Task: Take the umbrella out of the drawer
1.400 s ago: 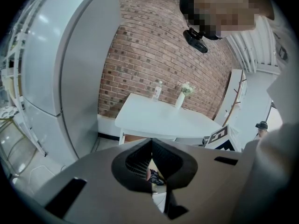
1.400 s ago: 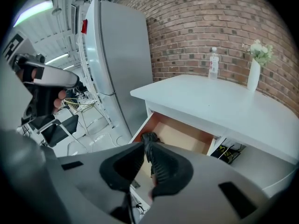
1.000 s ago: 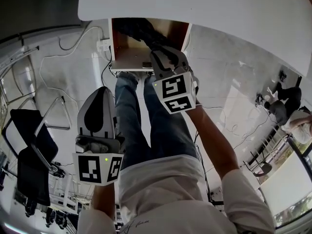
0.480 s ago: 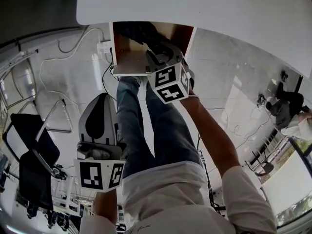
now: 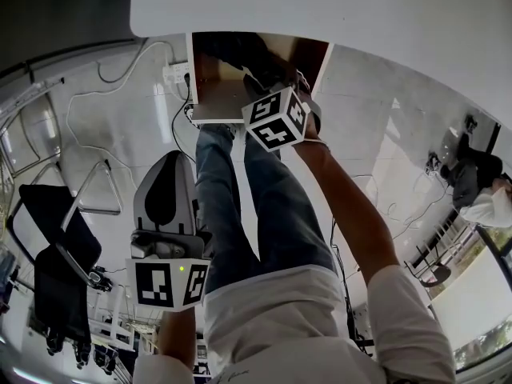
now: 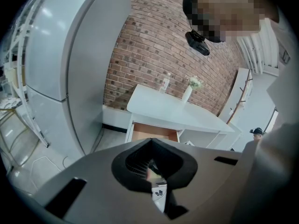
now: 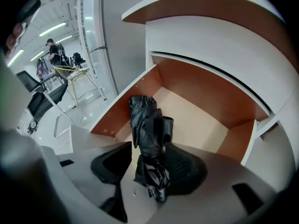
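**Q:** White desk [image 5: 336, 6], drawer [image 7: 201, 120] pulled open beneath it. What differs from a second ago?

**A:** The right gripper [image 7: 149, 167] has come down from the drawer's front edge into its cavity. Its jaws have just been opening and now stand wide and released on either side of the folded black umbrella [image 7: 147, 129]. The umbrella lies on the drawer floor near the left wall and is not yet pinched.

**Q:** The left gripper [image 5: 172, 160]?

**A:** Clenched on nothing, low beside the person's leg [image 5: 232, 206], idle.

**Q:** Consequence for the task?

**A:** The approach looks complete; closing on the umbrella and lifting it clear remain
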`<state>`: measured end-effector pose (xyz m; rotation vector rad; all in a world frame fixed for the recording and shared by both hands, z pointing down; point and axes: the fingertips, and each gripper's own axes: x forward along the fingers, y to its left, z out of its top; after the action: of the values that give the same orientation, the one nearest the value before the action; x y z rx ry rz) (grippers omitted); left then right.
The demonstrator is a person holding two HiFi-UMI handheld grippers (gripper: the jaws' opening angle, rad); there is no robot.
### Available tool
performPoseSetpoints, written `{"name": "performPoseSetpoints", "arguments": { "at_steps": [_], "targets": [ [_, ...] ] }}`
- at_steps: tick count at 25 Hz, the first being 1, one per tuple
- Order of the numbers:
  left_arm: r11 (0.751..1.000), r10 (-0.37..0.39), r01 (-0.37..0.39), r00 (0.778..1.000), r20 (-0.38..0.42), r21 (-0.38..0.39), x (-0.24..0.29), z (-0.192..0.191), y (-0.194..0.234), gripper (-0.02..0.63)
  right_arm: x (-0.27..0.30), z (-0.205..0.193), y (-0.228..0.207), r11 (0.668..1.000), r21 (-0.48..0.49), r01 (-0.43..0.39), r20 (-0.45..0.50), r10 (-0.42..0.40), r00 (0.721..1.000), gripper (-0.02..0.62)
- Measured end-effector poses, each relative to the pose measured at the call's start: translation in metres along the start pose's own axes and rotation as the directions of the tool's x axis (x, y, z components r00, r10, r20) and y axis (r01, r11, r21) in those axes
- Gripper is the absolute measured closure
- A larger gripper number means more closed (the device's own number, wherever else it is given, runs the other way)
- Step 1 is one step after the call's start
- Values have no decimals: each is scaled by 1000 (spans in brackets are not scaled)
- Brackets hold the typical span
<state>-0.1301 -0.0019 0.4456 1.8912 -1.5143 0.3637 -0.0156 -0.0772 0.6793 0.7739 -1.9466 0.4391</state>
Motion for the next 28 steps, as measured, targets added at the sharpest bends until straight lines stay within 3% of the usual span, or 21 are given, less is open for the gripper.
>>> {"name": "performPoseSetpoints", "arguments": {
  "at_steps": [14,18,28],
  "targets": [
    [1000,-27,27,999,-30,4,0,-4,5,589,45,-21,-4,998,-50,27,-104,-32,994,311],
    [998,-18,20,1000,-23,59,-2,-3,7,589,53,-21,-8,996,-70,56,-107,-63,992,310],
    [999,-22,23,999,-38,27,2,-6,19,589,77,-29,-5,986,-154,60,-163,-85,983,304]
  ]
}}
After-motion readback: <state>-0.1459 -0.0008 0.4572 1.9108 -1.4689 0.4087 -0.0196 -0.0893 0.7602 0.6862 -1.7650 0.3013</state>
